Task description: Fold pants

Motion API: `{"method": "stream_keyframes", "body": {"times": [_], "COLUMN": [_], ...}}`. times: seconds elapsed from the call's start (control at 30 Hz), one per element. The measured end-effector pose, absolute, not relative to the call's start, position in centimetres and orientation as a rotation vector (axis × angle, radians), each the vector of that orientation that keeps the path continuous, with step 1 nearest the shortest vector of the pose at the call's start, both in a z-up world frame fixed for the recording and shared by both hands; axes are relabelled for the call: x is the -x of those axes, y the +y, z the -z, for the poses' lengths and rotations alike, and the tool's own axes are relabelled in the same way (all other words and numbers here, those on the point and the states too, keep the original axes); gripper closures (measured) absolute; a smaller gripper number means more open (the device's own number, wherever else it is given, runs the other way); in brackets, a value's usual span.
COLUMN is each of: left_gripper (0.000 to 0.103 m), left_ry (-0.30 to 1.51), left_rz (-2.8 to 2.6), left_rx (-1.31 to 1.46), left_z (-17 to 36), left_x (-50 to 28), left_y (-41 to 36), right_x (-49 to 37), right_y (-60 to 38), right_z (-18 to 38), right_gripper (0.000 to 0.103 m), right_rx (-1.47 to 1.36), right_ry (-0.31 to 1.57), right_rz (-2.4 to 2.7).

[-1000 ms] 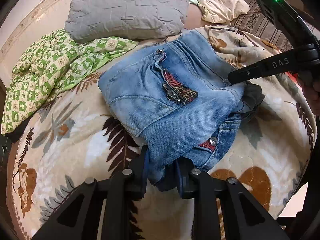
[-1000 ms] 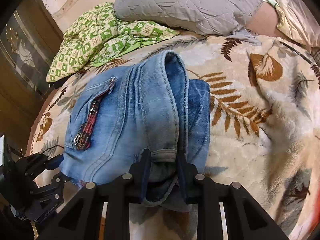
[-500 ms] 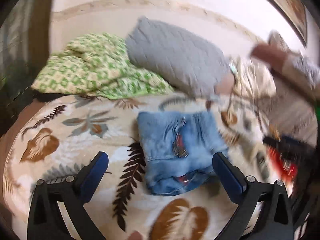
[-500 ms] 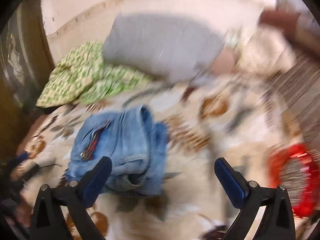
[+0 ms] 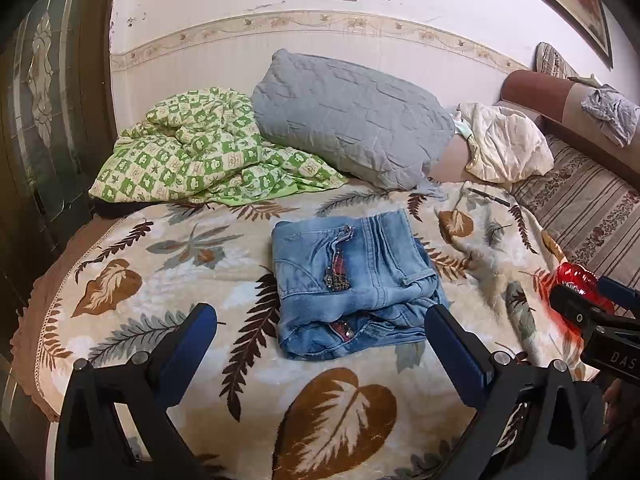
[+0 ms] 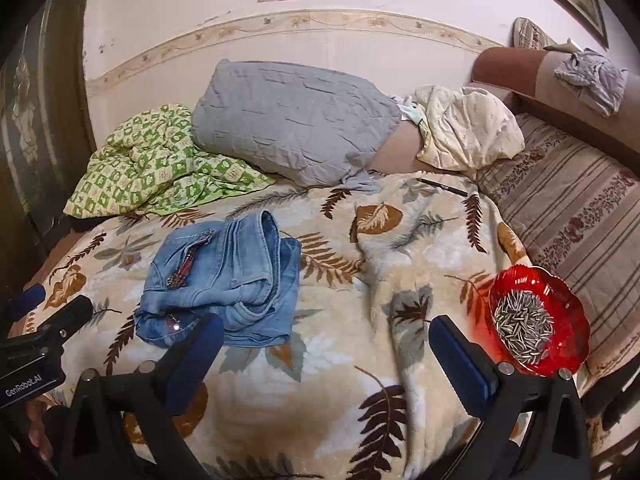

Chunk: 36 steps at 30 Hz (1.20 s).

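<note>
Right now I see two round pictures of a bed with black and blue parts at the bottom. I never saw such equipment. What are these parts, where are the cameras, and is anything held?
No robot is here: a person holds a two-finger gripper in each hand, and each carries a wide-angle camera looking forward along its fingers. The black arms with blue pads at the bottom are those fingers. One picture comes from the left gripper, the other from the right gripper. Both stand wide open and hold nothing. On the leaf-patterned blanket lie the folded blue jeans. Behind them are a grey pillow and a green checked cloth. A red bowl of seeds sits near the bed's edge, and a pen lies farther back.
</note>
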<state>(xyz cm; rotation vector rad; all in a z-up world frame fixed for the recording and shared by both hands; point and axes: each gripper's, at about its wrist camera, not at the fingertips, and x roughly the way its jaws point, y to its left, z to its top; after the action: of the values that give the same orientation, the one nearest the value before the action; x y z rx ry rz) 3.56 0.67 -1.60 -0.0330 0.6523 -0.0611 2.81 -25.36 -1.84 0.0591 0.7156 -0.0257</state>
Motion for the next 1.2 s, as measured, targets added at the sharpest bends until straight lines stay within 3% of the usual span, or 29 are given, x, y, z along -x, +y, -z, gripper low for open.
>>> {"method": "stream_keyframes", "body": {"times": [1.2], "left_gripper": [0.0], "left_ry": [0.671], "left_rz": [0.065], "left_rx": [0.031], "left_z": [1.63], "left_x": [-3.79], "left_y": [0.54], "right_x": [-3.07], "right_y": [-25.17], "right_z": [1.7], "right_gripper": [0.0], "right_rx": [-0.055], "right_ry": [0.716], "right_rz": [0.024]}}
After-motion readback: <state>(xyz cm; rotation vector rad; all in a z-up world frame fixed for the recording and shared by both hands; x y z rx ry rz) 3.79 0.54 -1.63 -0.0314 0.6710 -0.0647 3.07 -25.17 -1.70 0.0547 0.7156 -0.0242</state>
